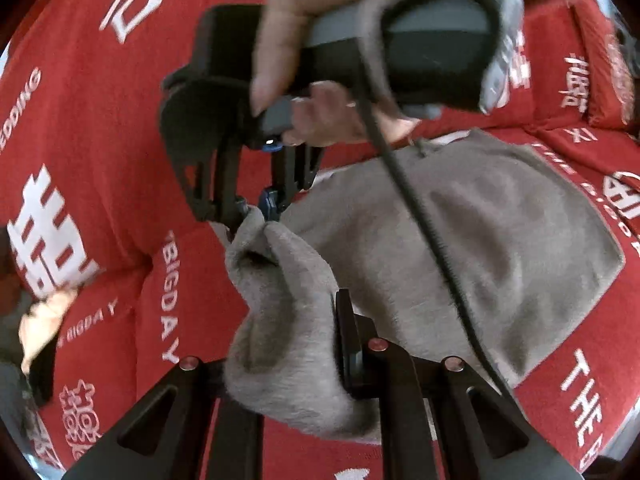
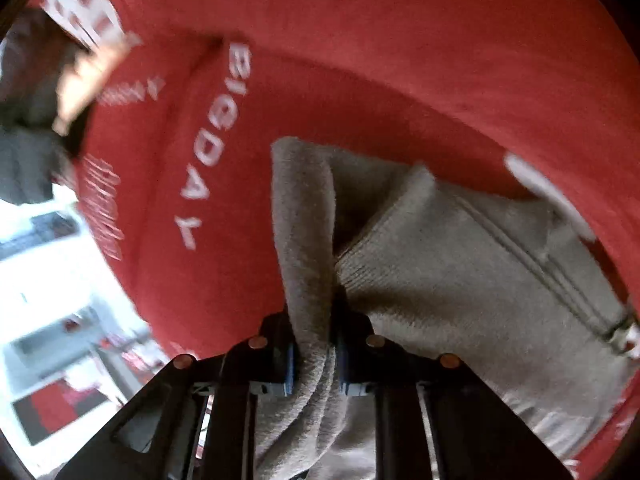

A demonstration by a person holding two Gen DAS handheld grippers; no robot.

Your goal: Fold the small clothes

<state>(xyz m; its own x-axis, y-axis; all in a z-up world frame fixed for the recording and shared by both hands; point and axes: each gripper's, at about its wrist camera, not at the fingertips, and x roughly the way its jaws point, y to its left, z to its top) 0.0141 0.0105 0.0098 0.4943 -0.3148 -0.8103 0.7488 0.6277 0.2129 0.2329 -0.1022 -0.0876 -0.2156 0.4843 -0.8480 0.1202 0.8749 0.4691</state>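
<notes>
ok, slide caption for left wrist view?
Both grippers, left gripper and right gripper, pinch the grey garment on red bedding.

— We read "BIGDAY" in white on the red cover, and "THE BIGDAY" just beside it.
— We get "BIGDAY" from the right wrist too; "THE" sits lower right.

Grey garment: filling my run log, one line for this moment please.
left gripper: shut on grey garment | right gripper: shut on garment edge | red cover underneath
</notes>
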